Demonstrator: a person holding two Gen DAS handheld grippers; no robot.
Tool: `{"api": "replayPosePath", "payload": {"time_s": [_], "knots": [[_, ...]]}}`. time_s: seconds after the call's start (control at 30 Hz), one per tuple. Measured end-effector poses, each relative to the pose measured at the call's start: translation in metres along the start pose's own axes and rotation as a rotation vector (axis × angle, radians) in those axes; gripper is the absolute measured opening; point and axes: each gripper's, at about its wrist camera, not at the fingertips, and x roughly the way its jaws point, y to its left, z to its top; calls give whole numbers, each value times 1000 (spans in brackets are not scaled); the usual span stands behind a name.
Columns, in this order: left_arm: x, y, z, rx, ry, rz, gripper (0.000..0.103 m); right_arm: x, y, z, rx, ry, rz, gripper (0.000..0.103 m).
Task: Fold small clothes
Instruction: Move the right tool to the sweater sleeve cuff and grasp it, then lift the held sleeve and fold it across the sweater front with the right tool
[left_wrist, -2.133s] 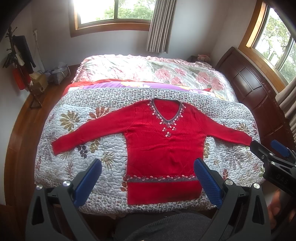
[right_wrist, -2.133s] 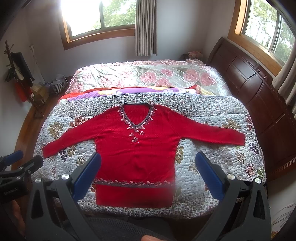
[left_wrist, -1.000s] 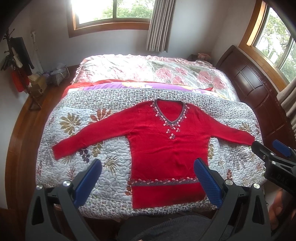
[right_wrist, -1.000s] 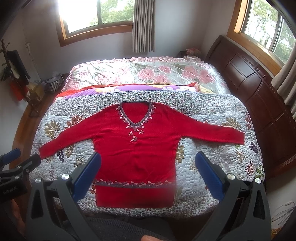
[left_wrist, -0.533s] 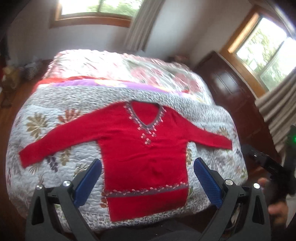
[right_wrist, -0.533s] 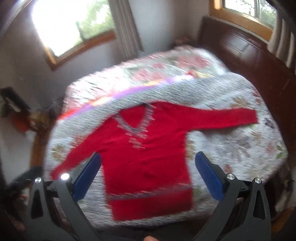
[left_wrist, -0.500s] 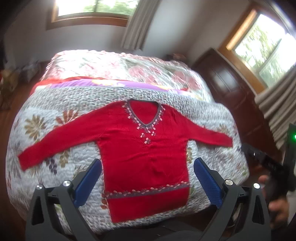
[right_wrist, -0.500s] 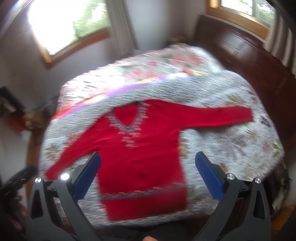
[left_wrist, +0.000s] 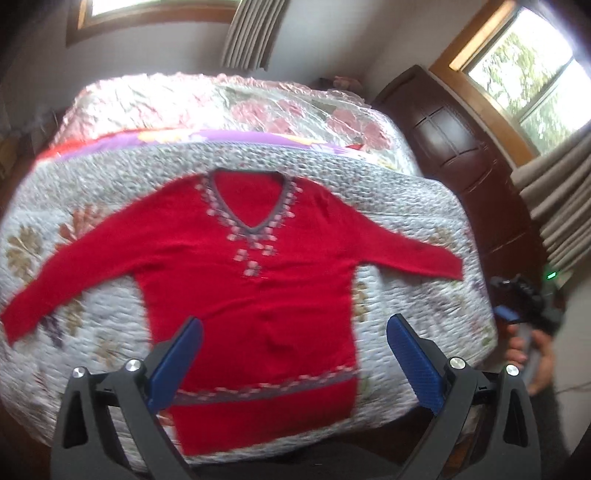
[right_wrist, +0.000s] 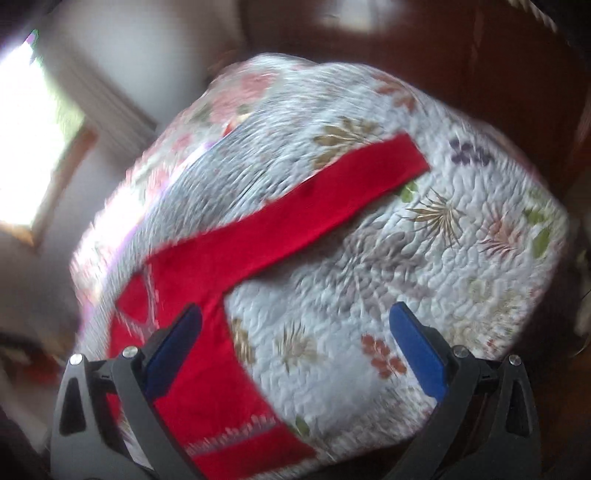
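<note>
A red sweater lies flat and face up on the quilted bed, sleeves spread out to left and right, hem at the near edge. My left gripper hangs above its lower half, fingers wide and empty. My right gripper points at the right sleeve, fingers also wide, gripping nothing; that view is blurred.

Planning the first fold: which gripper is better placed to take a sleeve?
Probably the right gripper: open, it faces the sweater's right sleeve. The left gripper, also open, sits over the hem, with both cuffs far to its sides.
</note>
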Motion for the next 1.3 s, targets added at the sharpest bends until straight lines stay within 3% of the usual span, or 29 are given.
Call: {"api": "replayPosePath", "payload": {"time_s": [0.03,0.07,0.1,0.17,0.33,0.4,0.53,0.87,1.03,1.17,1.3], "knots": [[4,-7,1,-11,5,1,99,10,-14,13,38,3,23,99],[7,-13,2,-11,4,12,99,20,-30,25,77,5,47,91],[10,-16,2,-9,5,23,99,32,-51,42,126,7,82,74],[18,-27,2,-7,12,59,99,54,-76,64,193,29,136,60],[32,-39,1,-61,40,109,99,104,-133,118,326,41,191,60],[36,-43,0,-82,46,124,99,122,-151,133,374,46,202,52],[44,-52,-5,-126,68,148,99,156,-186,155,492,69,211,50],[57,-74,-13,-154,83,182,99,185,-203,174,535,92,202,48],[60,-80,-16,-155,89,190,99,189,-201,178,522,88,181,35],[60,-82,-17,-160,86,190,99,192,-208,177,531,95,180,7],[58,-79,-17,-170,82,190,99,182,-207,174,510,76,194,7]]}}
